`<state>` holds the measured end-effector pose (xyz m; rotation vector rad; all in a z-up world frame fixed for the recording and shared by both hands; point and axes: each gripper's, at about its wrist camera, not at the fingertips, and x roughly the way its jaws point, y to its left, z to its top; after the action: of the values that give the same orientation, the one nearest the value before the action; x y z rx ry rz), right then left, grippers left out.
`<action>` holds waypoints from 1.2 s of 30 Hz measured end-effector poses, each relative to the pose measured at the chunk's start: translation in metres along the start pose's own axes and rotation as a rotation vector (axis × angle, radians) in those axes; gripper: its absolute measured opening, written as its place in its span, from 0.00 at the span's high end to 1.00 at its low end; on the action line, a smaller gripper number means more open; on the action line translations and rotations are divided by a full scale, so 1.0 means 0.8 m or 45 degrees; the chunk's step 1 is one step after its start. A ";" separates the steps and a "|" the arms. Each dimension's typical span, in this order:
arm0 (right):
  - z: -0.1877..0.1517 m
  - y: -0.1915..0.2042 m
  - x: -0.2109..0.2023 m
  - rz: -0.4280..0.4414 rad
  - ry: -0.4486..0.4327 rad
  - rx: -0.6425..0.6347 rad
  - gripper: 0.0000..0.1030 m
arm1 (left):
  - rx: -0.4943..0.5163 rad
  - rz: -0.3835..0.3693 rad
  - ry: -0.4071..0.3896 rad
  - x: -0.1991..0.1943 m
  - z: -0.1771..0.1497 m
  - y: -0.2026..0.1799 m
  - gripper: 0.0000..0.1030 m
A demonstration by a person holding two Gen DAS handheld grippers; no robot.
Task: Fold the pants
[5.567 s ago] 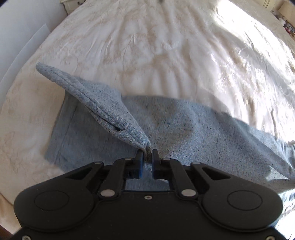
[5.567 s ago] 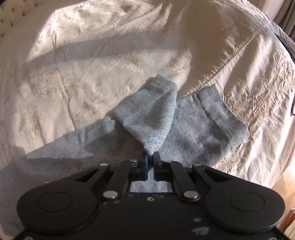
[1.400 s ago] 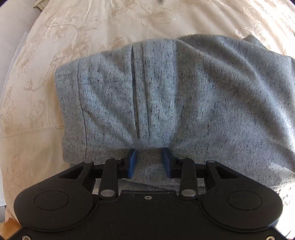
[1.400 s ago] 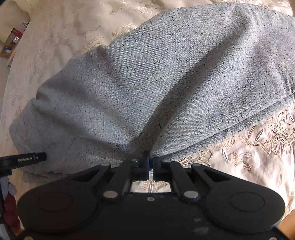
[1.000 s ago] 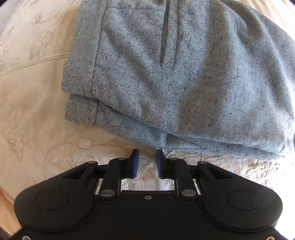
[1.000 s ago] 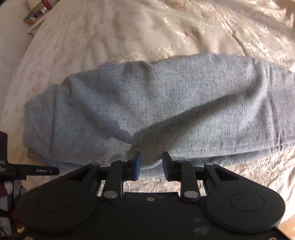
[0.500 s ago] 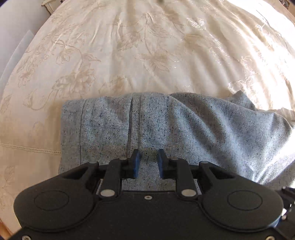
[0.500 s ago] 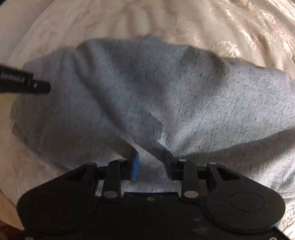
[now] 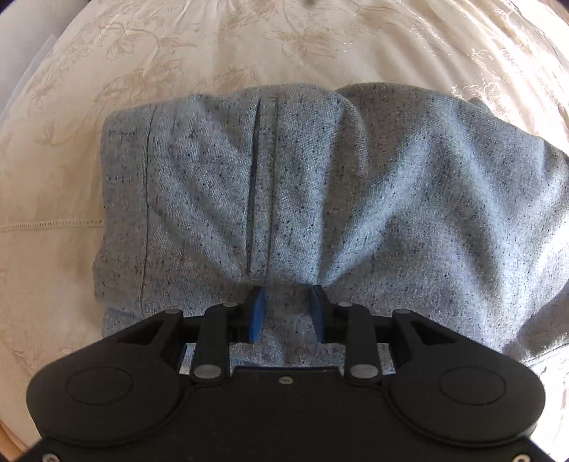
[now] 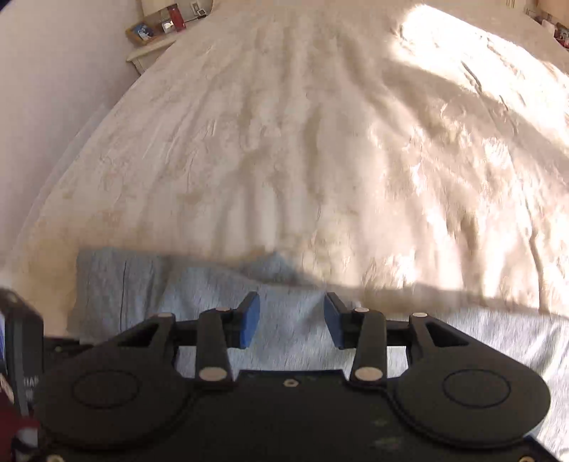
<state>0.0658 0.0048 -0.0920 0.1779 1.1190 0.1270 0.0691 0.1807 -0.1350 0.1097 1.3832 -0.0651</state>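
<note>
The grey-blue speckled pants (image 9: 320, 199) lie folded in a thick bundle on the cream embroidered bedspread (image 9: 177, 53). A pocket slit runs down the top layer. My left gripper (image 9: 286, 305) is open, its blue pads (image 9: 256, 312) pressing onto the near edge of the bundle, with cloth puckered between them. In the right wrist view the pants (image 10: 199, 284) show as a low strip at the bottom. My right gripper (image 10: 291, 312) is open and empty just above them. The view is blurred by motion.
The bedspread (image 10: 320, 142) stretches far ahead, sunlit at the right. A white bedside shelf with small items (image 10: 160, 32) stands by the wall at the far left. A dark part of the other gripper (image 10: 21, 341) shows at the left edge.
My left gripper has dropped closer onto the folded pants and opened a little wider. My right gripper has lifted and tilted up from the pants, jaws wider, so the bed fills its view.
</note>
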 end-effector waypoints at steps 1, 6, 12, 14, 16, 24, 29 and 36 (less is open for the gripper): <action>0.016 0.001 0.011 -0.005 -0.008 -0.021 0.57 | 0.005 -0.002 -0.008 -0.001 -0.003 0.001 0.62; 0.057 0.013 0.090 0.019 0.084 -0.184 0.55 | -0.017 -0.030 0.000 -0.003 -0.006 0.011 0.61; 0.048 0.011 0.146 0.132 0.257 -0.212 0.57 | -0.010 -0.043 -0.001 0.001 0.007 0.020 0.61; 0.040 0.017 0.139 0.184 0.277 -0.262 0.84 | -0.009 -0.044 -0.002 0.000 0.007 0.020 0.61; 0.029 0.028 0.126 0.182 0.272 -0.335 0.95 | -0.009 -0.046 -0.005 0.001 0.007 0.020 0.61; 0.071 0.007 0.093 0.126 0.073 -0.130 0.99 | -0.009 -0.056 -0.038 0.007 -0.003 0.020 0.61; 0.103 0.000 0.158 -0.002 0.136 -0.103 0.99 | -0.007 -0.055 -0.047 0.006 -0.006 0.019 0.61; 0.084 -0.004 0.133 -0.034 0.033 -0.038 0.62 | 0.053 -0.029 -0.115 -0.037 0.006 0.022 0.62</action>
<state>0.1720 0.0167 -0.1576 0.1349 1.1442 0.1227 0.0700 0.1969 -0.1043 0.1244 1.2931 -0.1166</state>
